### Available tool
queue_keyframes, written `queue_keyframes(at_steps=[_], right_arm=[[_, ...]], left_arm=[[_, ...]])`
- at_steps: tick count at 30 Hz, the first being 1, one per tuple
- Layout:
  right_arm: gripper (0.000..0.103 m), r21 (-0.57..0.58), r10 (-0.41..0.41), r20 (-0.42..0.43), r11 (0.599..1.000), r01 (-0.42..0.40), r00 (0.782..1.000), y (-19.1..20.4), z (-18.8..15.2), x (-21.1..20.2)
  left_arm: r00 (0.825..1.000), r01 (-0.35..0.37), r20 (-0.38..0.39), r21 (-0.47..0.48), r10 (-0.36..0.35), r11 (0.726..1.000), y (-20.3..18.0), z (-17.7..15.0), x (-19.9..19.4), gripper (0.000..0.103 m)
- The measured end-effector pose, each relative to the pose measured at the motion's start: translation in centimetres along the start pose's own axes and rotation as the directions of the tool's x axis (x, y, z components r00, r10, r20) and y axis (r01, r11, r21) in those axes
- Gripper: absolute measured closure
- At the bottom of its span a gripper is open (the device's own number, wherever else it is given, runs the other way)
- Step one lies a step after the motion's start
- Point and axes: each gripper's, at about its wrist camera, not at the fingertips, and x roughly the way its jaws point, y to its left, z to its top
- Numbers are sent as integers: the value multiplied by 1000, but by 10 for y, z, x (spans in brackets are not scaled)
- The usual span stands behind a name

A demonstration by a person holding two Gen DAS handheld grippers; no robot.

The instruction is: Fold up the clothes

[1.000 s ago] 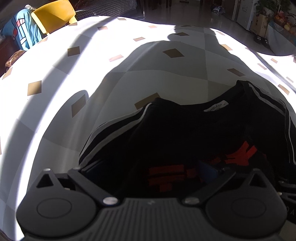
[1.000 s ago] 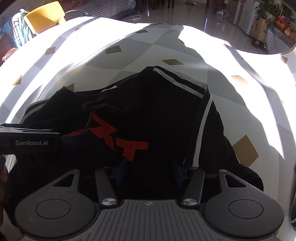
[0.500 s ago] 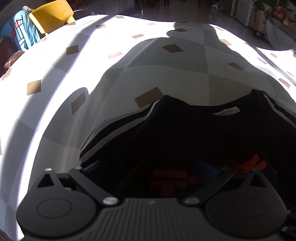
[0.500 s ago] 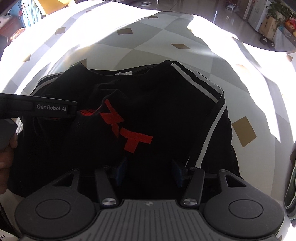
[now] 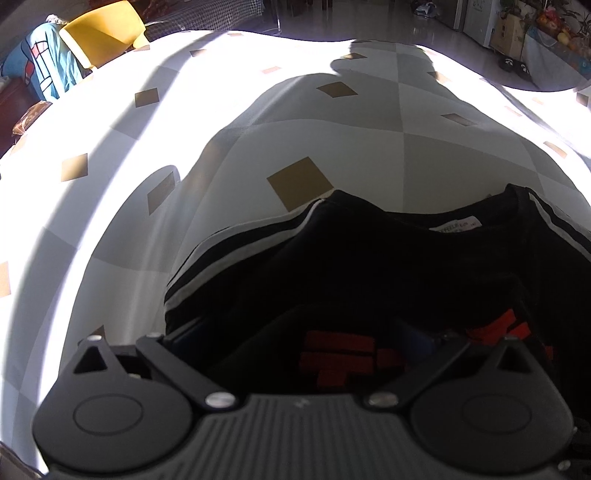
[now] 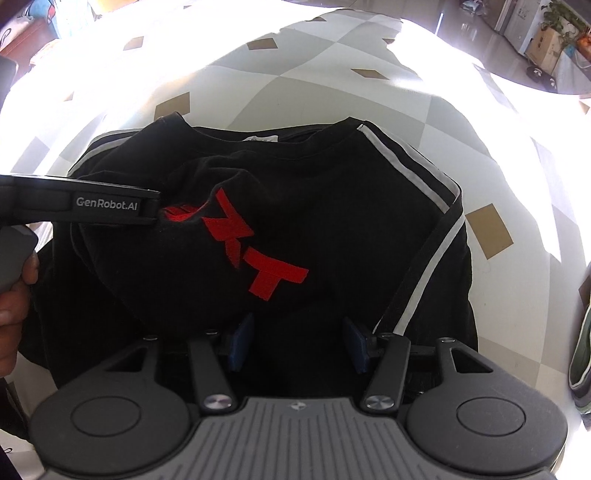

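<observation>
A yellow chair (image 5: 103,35) stands beyond the tablecloth (image 5: 332,122), where the black shirt (image 6: 325,206) lies bunched. Right gripper (image 6: 297,341) spread over the hem — left gripper (image 6: 157,212) at the red print, grip hidden. Since before, the collar has slid nearer.

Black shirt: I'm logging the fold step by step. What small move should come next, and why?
Probably carry the lifted hem forward toward the collar label. The black shirt lies on the table with its near edge raised and draped over, the left claw at the red lettering, and the right claw open at the hem, so the fold looks half done.
</observation>
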Motion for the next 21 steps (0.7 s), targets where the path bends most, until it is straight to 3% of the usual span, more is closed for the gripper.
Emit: queue_keyframes(at_steps=[4,11,21], right_arm=[[50,26,4,8,1000,-4,1000,-3,4,-3],[50,41,-41,113,998,36,993,-4,16,-18],[50,76,-3,139,997,-8,990,-5,24,-15]], left_arm=[[1000,5,14,-9,-5,1000,2,-4,-10,1],[999,28,39,-18,-28,999,9,-10,-30,0],[998,35,51,31,-37,999,6,-30,-46,0]])
